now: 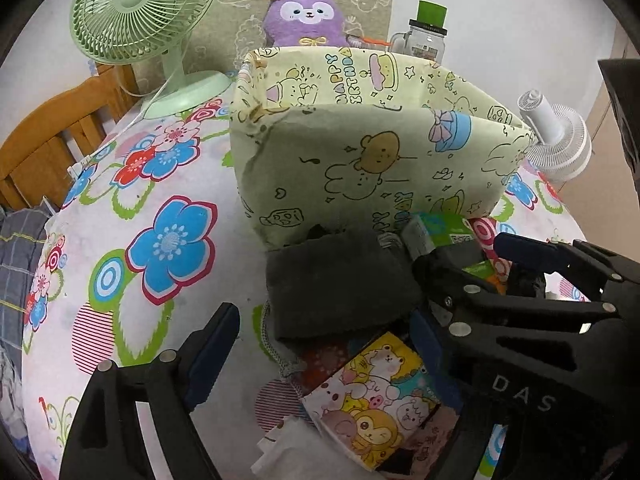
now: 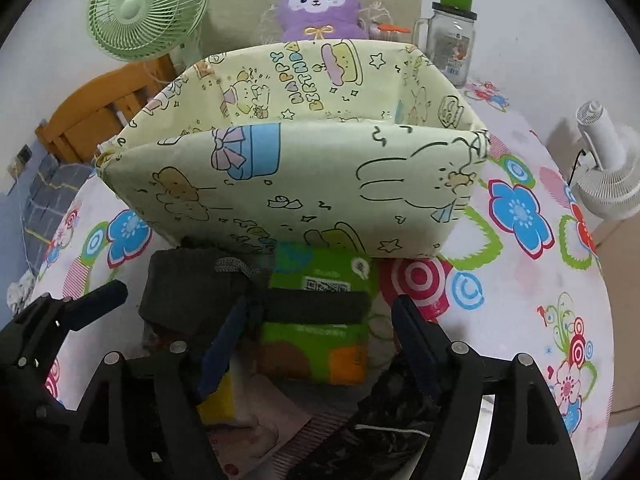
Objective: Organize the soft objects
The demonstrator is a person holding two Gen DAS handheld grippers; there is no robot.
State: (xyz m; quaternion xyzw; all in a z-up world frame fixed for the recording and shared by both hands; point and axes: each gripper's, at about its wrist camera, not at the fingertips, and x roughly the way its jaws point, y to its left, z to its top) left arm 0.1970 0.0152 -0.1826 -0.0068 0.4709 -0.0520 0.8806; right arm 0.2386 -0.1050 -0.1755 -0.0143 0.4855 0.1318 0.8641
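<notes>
Between picks: right gripper and left gripper both released, empty; next, grasp green tissue pack for pale-yellow cartoon-print fabric bin.

The bin is pale yellow-green with cartoon bears, bunnies and a blue gift. The tablecloth is white with blue, red and green flowers. The plush is purple, one fan mint green, the folded cloth dark grey, the pack green and orange.
</notes>
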